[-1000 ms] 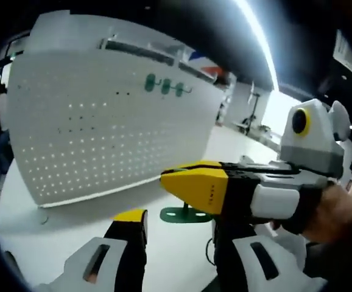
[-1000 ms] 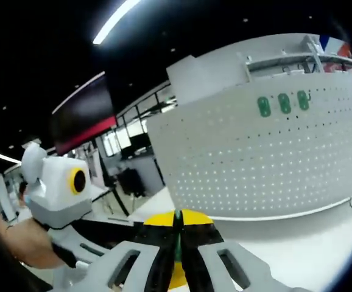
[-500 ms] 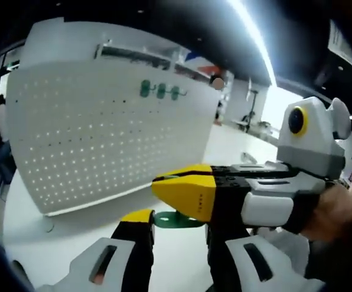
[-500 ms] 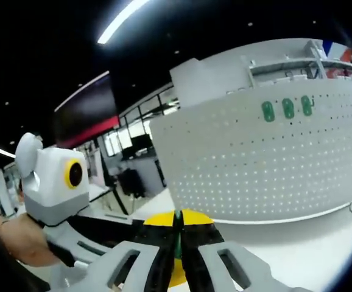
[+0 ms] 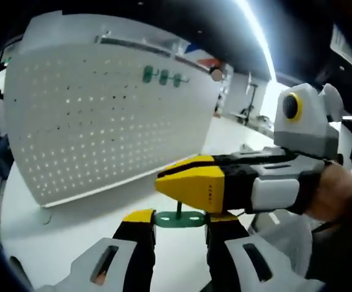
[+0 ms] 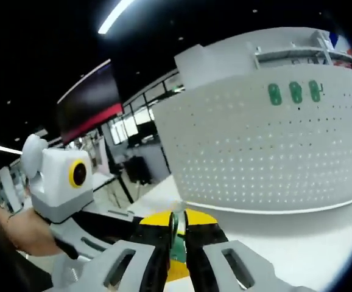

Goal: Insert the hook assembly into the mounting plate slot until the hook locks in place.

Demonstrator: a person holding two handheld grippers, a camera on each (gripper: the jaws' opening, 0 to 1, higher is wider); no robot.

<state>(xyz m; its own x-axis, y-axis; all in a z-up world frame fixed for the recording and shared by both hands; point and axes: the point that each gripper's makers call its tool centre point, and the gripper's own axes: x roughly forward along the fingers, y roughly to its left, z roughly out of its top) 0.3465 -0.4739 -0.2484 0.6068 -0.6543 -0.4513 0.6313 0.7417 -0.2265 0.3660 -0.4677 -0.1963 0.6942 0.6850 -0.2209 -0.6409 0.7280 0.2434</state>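
Hook is sitting clamped in our right tool, mostly hidden; our left tool is standing apart around it, pegboard beyond.

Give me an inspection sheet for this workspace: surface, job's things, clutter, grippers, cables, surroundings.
Surface: white tabletop, bare where it shows.
Job's things: white pegboard mounting plate stands upright on the table; three green hooks already sit in its upper rows; one green hook assembly is off the board, held between the grippers.
Clutter: nothing seen.
Grippers: right gripper is shut on the green hook assembly; left gripper has its jaws apart on either side of the hook's base, contact unclear.
Cables: nothing seen.
Surroundings: dark ceiling with a strip light, windows and office furniture behind the plate.
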